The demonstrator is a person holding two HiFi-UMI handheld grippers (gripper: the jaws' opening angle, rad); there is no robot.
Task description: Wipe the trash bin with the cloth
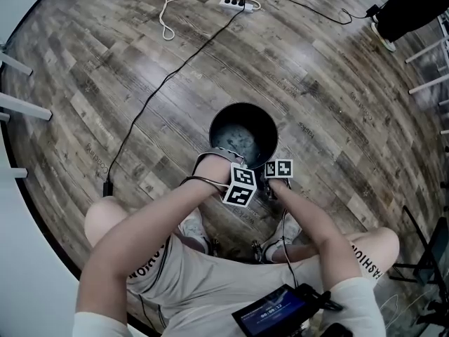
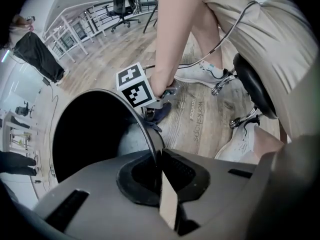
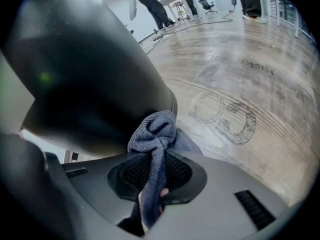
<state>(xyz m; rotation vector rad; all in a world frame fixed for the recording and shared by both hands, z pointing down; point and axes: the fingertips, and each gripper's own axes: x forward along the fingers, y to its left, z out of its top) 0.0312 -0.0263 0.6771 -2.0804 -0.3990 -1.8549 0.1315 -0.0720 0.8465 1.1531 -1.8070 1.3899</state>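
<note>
A black round trash bin [image 1: 243, 133] stands open on the wood floor between the person's feet. My left gripper [image 1: 237, 177] points straight down at the bin's near edge. In the left gripper view the thin rim [image 2: 150, 139] runs between the jaws of the left gripper [image 2: 159, 160], which are shut on it. My right gripper [image 1: 275, 179] sits just right of it, low beside the bin. It [image 3: 156, 159] is shut on a grey-blue cloth [image 3: 157, 131], whose bunched end rests against the bin's dark outer wall [image 3: 90, 74].
A power strip [image 1: 235, 4] with black and white cables [image 1: 161, 83] lies on the floor beyond the bin. White shoes [image 1: 193, 229] and a stool's castor legs [image 2: 240, 120] stand close behind the bin. White rails [image 1: 21, 104] are at the left.
</note>
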